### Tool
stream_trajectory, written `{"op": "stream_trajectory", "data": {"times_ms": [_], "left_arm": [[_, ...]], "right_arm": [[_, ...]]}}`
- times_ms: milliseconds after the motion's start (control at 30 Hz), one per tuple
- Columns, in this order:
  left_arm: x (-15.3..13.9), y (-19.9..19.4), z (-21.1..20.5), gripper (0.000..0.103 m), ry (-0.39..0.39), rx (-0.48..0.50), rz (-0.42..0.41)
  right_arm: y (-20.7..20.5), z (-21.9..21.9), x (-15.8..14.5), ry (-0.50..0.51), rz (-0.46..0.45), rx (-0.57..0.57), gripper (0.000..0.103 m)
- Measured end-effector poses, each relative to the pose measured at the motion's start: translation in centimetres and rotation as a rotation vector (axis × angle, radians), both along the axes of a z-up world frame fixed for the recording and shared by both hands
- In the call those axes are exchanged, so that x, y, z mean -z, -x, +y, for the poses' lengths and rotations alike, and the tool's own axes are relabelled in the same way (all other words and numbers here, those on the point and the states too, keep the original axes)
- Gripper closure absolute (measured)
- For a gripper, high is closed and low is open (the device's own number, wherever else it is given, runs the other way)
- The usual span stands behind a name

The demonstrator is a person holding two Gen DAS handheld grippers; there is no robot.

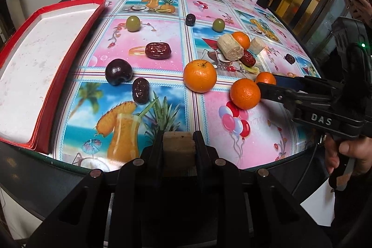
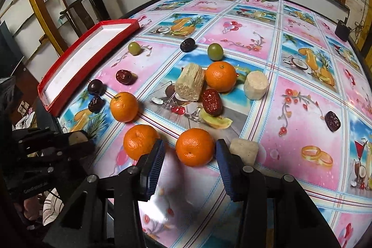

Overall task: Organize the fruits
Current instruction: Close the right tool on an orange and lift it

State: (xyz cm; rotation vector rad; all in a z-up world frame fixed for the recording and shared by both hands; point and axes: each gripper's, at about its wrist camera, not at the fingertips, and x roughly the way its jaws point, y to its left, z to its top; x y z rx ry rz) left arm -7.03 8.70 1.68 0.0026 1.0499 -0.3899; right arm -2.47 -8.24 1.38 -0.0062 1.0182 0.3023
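My left gripper [image 1: 179, 135] is shut on a short beige sugarcane piece [image 1: 179, 151] just above the table's near edge; it also shows at the left of the right wrist view as the left gripper [image 2: 76, 140]. My right gripper [image 2: 190, 145] straddles an orange [image 2: 194, 148] that rests on the cloth. A narrow gap shows beside the left pad [image 2: 154, 162], so the jaws are open. A second orange [image 2: 140, 142] lies just outside that finger. In the left wrist view the right gripper [image 1: 269, 83] comes in from the right, half hiding its orange [image 1: 265, 77].
A red tray [image 1: 69, 22] with a white floor stands at the left. More oranges [image 1: 200, 76], sugarcane chunks [image 2: 189, 83], dark dates [image 1: 158, 50], a plum [image 1: 118, 71] and green fruits [image 1: 133, 23] are scattered mid-table. Another sugarcane piece [image 2: 244, 150] touches the right finger's outer side.
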Motion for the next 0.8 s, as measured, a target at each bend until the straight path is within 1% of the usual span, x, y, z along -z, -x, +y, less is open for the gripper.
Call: {"op": "stream_trajectory", "data": {"times_ms": [100,200,300,433,633,800], "left_arm": [[0.0,0.1,0.0,0.082,-0.001,0.000,0.000],[0.0,0.3,0.0,0.082,-0.009,0.000,-0.006],[0.0,0.5,-0.1,0.082,-0.014,0.002,-0.011],[-0.3,0.4,0.0,0.082,0.009,-0.001,-0.007],[-0.9,-0.1,0.1,0.082,0.008,-0.005,-0.016],[-2.2,-0.6,0.9,0.082,-0.007,-0.032,-0.050]], "right_arm": [[-0.2,0.2,0.2,0.012,0.002,-0.003,0.061],[-0.5,0.4,0.6,0.016,0.005,-0.006,0.067],[-0.4,0.4,0.6,0.011,-0.001,-0.004,0.068],[-0.1,0.1,0.4,-0.022,-0.001,-0.004,0.068],[0.3,0.4,-1.1,-0.034,-0.030,-0.018,0.068],[0.2,1.0,-2.2,-0.053,-0.051,-0.034,0.068]]}}
